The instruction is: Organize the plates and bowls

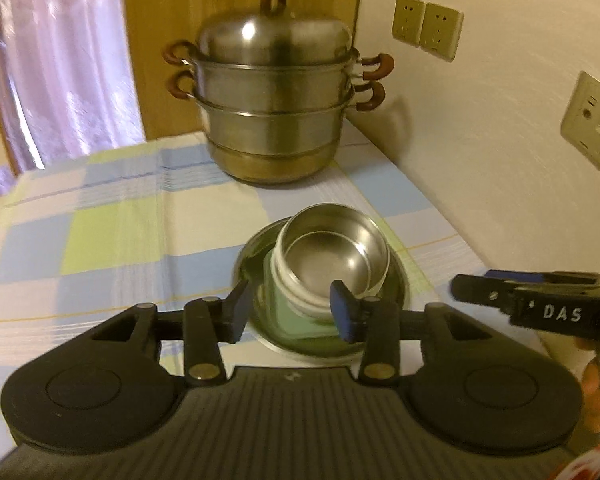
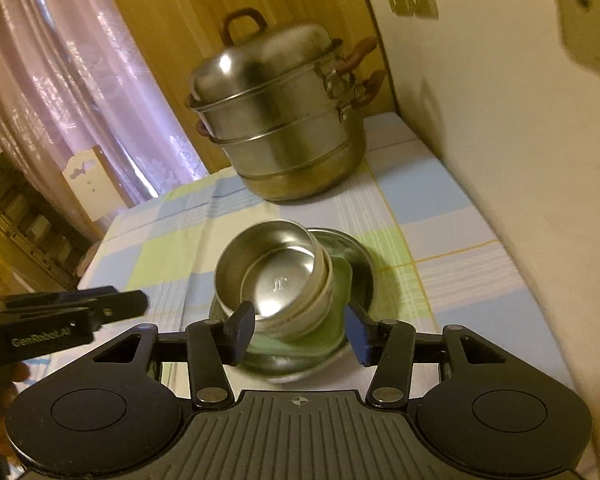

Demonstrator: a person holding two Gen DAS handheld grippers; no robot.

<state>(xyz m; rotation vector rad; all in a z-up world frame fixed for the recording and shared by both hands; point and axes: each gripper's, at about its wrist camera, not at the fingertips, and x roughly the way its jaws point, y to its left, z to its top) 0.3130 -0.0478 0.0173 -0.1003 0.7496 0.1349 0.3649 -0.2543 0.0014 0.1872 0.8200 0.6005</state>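
Note:
Two nested steel bowls (image 1: 332, 256) (image 2: 276, 276) sit tilted on a pale green square plate (image 1: 296, 326) (image 2: 338, 308). That plate lies in a round steel plate (image 1: 400, 280) (image 2: 360, 264) on the checked tablecloth. My left gripper (image 1: 290, 310) hovers in front of the stack with its jaws open on either side and its pads pressing on nothing. My right gripper (image 2: 300, 332) stands open in the same way before the stack, and nothing is held. Each gripper shows from the side in the other's view: the right gripper (image 1: 472, 290), the left gripper (image 2: 132, 304).
A tall lidded steel steamer pot (image 1: 274, 120) (image 2: 284, 120) with brown handles stands at the back of the table. A wall with sockets (image 1: 426, 26) runs along the right edge. A lilac curtain (image 1: 60, 60) hangs beyond the left side. A hand (image 1: 596, 392) holds the right gripper.

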